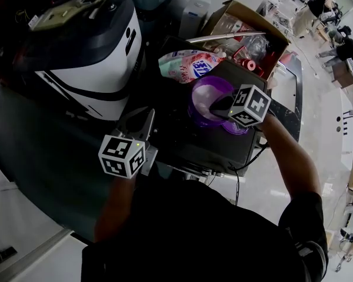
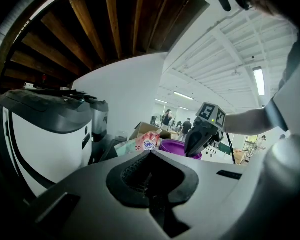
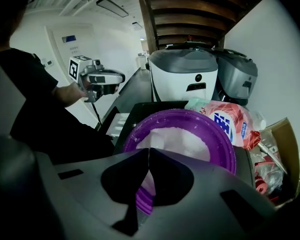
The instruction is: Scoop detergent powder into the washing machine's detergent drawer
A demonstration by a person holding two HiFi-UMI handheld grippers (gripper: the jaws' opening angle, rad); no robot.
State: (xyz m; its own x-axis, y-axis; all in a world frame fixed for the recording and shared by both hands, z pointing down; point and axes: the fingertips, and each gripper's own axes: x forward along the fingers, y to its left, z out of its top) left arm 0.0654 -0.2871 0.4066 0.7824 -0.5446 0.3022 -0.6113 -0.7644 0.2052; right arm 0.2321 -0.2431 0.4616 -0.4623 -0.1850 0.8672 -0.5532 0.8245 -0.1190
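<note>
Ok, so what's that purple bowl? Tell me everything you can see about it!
The purple bowl is round and looks like shiny plastic, with white crumbs stuck to its inside wall. It stands upright and open, with no lid, and holds a heap of white powder. It sits on a dark flat top, next to a pink-and-white bag. The right gripper, jaws together, is right over its near edge.
</note>
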